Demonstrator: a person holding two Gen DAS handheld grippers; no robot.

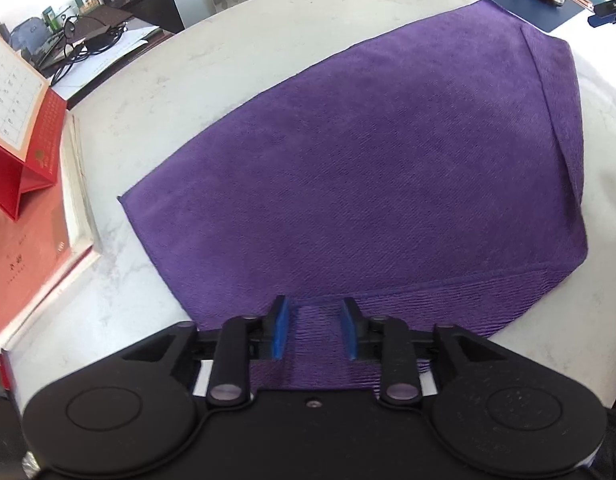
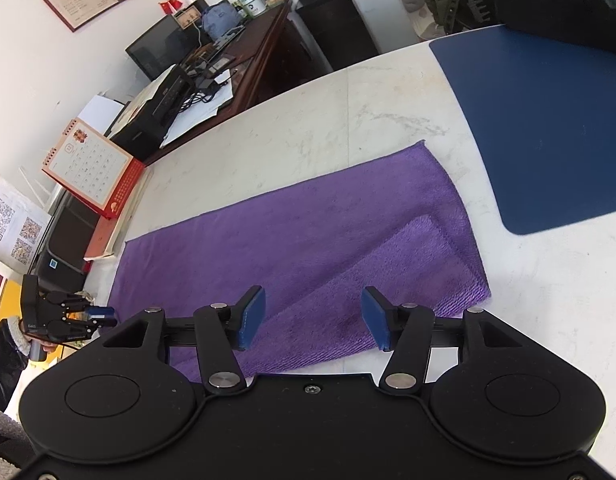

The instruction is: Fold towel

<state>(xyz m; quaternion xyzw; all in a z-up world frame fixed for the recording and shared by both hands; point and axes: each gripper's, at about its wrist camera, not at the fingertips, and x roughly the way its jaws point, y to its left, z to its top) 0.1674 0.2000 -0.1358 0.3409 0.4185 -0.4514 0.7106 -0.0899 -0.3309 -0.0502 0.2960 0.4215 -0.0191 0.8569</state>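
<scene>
Right under both sets of jaws I've got the purple towel (image 1: 368, 168) lying flat on the pale marble-look bench (image 1: 156, 92), already doubled over, so there's a second layer showing along the near edge.

My left gripper (image 1: 315, 328) has its jaws parted, blue pads either side of a strip of the near towel edge. I can see cloth in the gap, but the pads aren't pinching it, so I'd call that released. From the right wrist camera the left gripper (image 2: 102, 314) shows up off to the far left of my right jaws, by the towel's left end, with a hand (image 2: 44, 346) in a dark sleeve holding it.

My right gripper (image 2: 314, 318) is wider apart, jaws clearly unclenched, hovering over the near right part of the towel (image 2: 308, 224), where the ribbed-looking folded layer sits. Nothing is gripped there either.

Beyond the right jaws and off to the right there's a dark blue mat (image 2: 548, 128) on the bench, apart from the towel. Off to the left of the jaws, a red desk calendar (image 2: 92, 168) stands at the bench edge, with a cluttered wooden desk (image 2: 244, 60) behind it.
</scene>
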